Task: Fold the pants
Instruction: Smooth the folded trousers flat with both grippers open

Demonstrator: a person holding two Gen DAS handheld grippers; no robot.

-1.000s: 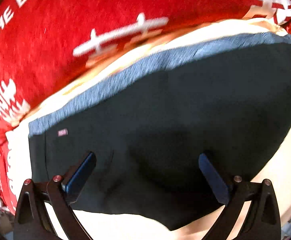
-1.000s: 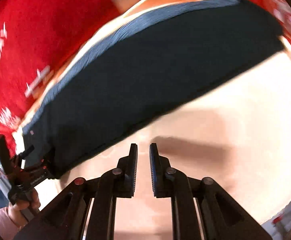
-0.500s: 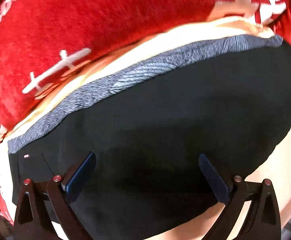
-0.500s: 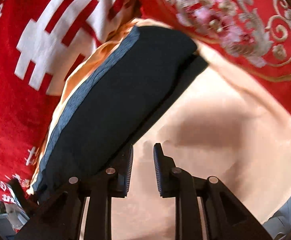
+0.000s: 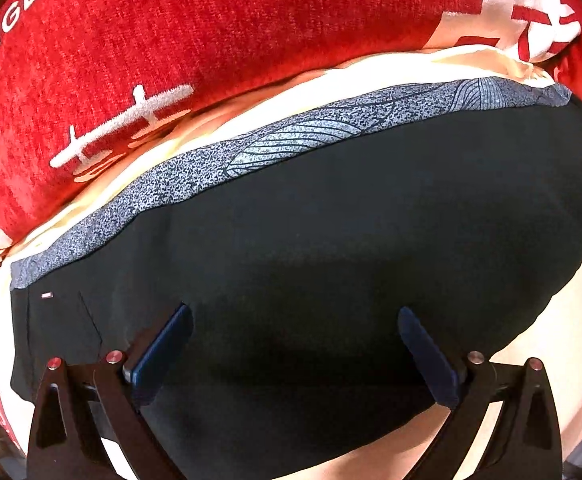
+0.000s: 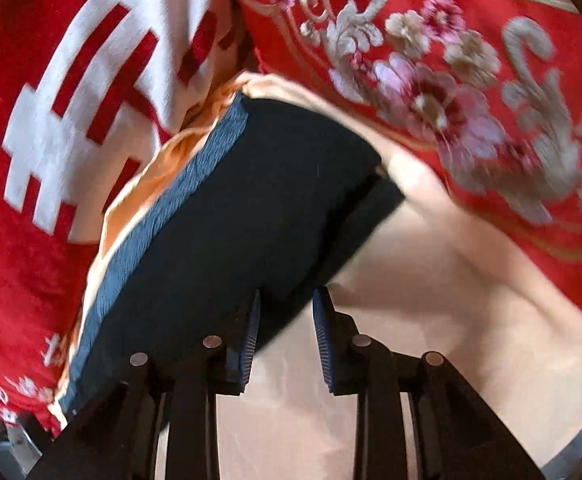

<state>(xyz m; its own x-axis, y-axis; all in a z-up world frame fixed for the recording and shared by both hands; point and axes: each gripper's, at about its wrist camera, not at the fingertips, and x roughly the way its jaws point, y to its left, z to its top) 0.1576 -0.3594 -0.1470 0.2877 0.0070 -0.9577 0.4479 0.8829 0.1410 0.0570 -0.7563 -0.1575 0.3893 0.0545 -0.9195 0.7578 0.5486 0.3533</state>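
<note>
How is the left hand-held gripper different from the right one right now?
The left hand-held gripper has its jaws spread wide, while the right hand-held gripper has a narrow gap that is opening. The left one hangs over the middle of the dark pants; the right one is at the pants' edge, over the pale sheet. Both point down and grip nothing.

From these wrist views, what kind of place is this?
Probably a home bed: red embroidered bedding, a red plush blanket with lettering, and dark folded pants lying on a cream sheet.
</note>
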